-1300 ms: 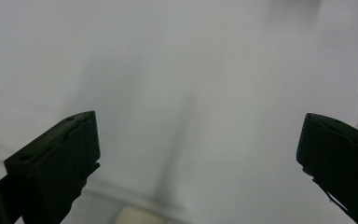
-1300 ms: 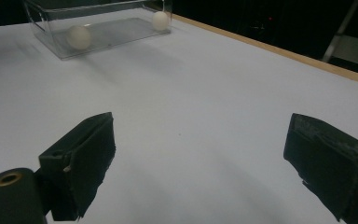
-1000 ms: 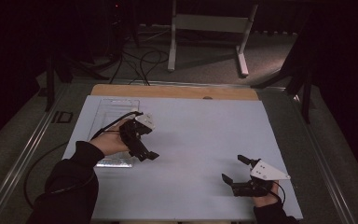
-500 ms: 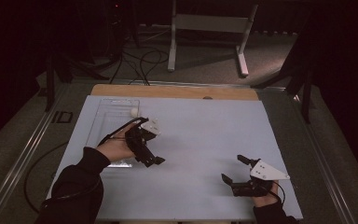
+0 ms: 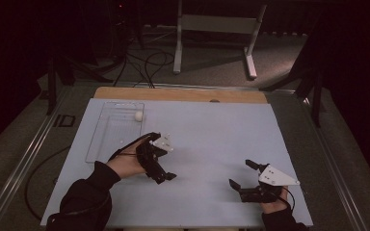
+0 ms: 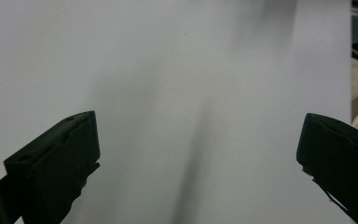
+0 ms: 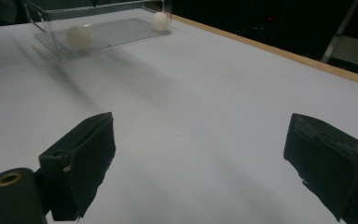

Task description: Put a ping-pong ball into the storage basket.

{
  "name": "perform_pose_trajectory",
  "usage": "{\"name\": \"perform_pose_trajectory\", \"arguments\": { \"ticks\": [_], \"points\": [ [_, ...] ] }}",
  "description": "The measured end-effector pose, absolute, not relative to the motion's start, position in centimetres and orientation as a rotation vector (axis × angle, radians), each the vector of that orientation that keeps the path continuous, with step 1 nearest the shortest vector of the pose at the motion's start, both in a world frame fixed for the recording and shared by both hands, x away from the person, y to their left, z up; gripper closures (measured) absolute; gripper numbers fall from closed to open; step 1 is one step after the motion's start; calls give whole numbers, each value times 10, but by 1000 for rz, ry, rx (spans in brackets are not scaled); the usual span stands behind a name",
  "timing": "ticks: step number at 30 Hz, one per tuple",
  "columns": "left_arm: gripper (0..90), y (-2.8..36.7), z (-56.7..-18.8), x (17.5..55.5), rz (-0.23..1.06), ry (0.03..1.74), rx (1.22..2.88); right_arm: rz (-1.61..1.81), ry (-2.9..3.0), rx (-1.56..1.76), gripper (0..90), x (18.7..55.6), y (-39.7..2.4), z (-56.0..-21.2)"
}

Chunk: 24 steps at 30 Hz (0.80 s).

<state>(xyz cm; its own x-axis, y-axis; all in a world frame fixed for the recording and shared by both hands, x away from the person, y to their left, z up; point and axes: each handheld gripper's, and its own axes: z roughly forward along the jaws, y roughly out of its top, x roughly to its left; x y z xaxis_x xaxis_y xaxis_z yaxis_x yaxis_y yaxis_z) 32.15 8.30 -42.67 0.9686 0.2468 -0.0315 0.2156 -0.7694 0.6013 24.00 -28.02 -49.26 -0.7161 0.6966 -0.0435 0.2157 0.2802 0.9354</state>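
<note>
Left gripper (image 5: 166,163): spread, empty, just right of the clear tray (image 5: 107,139).
Ball (image 5: 138,116): in the tray's far corner, beyond it.
Right gripper (image 5: 240,174): spread, well apart.

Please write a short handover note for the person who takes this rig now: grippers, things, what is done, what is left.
Left gripper: open, holds nothing, over the white table just right of the clear tray.
Right gripper: open, holds nothing, low at the near right of the table.
Things: two white balls lie in the tray, one at its far end, one nearer.
Done: both balls are in the tray.
Left: probably nothing to pick; no other ball is seen on the table.
</note>
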Motion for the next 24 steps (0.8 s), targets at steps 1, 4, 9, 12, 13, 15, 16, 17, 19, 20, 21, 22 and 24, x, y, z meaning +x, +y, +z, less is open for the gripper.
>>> {"name": "perform_pose_trajectory", "arguments": {
  "ticks": [1,4,9,12,13,15,16,17,19,20,21,22,24],
  "points": [
    [2,83,-428,320,74,325,2477,1431,2107,818,88,240,-280,-493],
    [2,83,-433,317,72,328,2474,1430,2105,819,88,240,-280,-492],
    [2,85,-442,310,39,341,2449,1429,2108,819,88,240,-280,-493],
    [2,86,-448,306,39,341,2442,1428,2107,816,88,240,-280,-492],
    [2,86,-449,305,40,343,2440,1428,2107,816,88,240,-280,-492],
    [2,86,-451,302,35,336,2439,1428,2107,819,88,240,-280,-492],
    [2,86,-451,302,35,336,2439,1428,2107,819,88,240,-280,-492],
    [2,86,-453,298,35,338,2435,1428,2107,818,88,240,-280,-492],
    [2,87,-454,295,42,337,2429,1429,2104,817,88,239,-280,-492],
    [2,87,-454,294,35,335,2431,1429,2103,818,88,239,-280,-492],
    [2,87,-456,293,36,339,2429,1430,2103,815,88,239,-280,-492],
    [2,87,-456,293,36,339,2429,1430,2103,815,88,239,-280,-492],
    [2,89,-459,290,22,345,2421,1429,2103,816,88,239,-280,-492]
  ]
}}
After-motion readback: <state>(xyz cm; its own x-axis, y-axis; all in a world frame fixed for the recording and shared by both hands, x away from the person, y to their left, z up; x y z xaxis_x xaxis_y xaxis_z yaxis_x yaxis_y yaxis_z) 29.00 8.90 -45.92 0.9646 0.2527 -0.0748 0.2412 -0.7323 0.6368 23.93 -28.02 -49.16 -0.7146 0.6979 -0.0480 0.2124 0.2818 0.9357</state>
